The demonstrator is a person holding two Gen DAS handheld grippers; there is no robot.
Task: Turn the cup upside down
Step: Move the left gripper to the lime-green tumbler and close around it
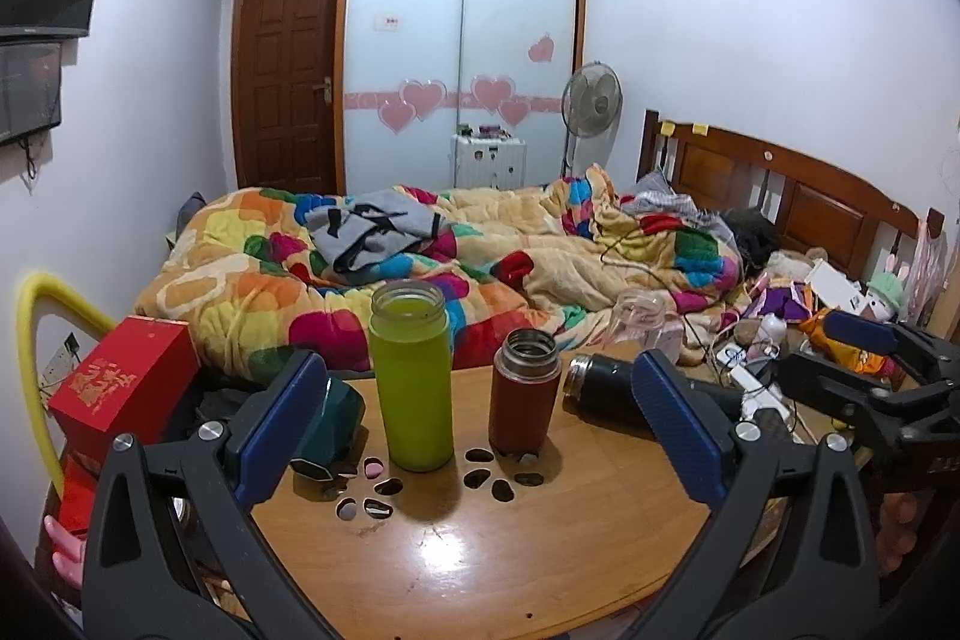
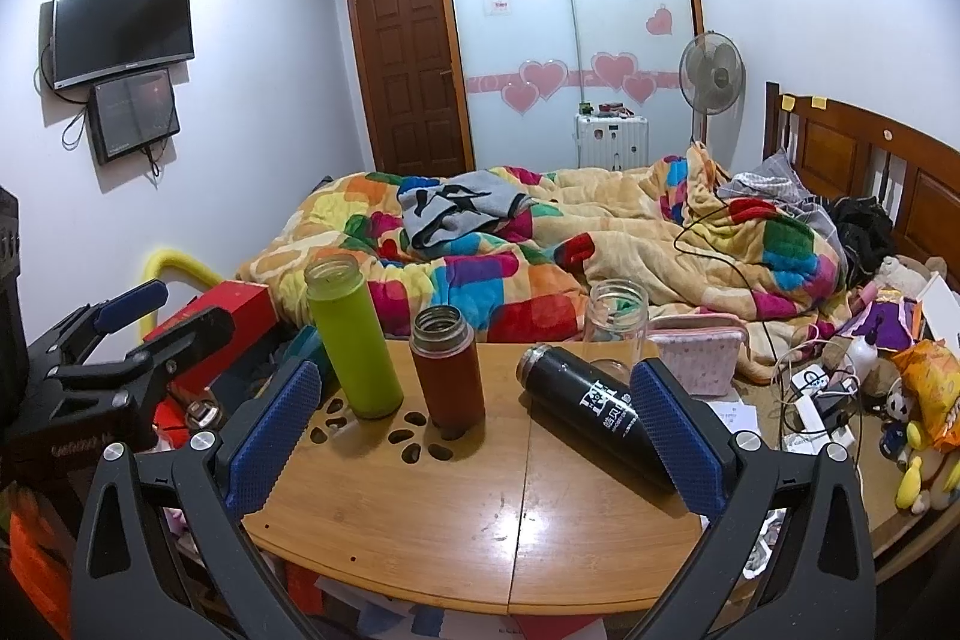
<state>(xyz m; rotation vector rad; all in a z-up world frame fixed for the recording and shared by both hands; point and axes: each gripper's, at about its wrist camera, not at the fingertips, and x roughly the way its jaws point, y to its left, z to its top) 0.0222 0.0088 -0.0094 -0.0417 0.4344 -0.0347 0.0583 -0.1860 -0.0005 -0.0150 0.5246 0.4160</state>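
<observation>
Jaws wide above table

Cups on the tabletop: four in all.
Upright, mouths open: three, namely the green cup, the red-brown cup right of it, and the clear glass cup at the far edge beyond the black one.
Lying on its side: one, the black cup, right of the red-brown cup.
Red box: one, left of the green cup.
Grippers: two, the left gripper and the right gripper.
</observation>
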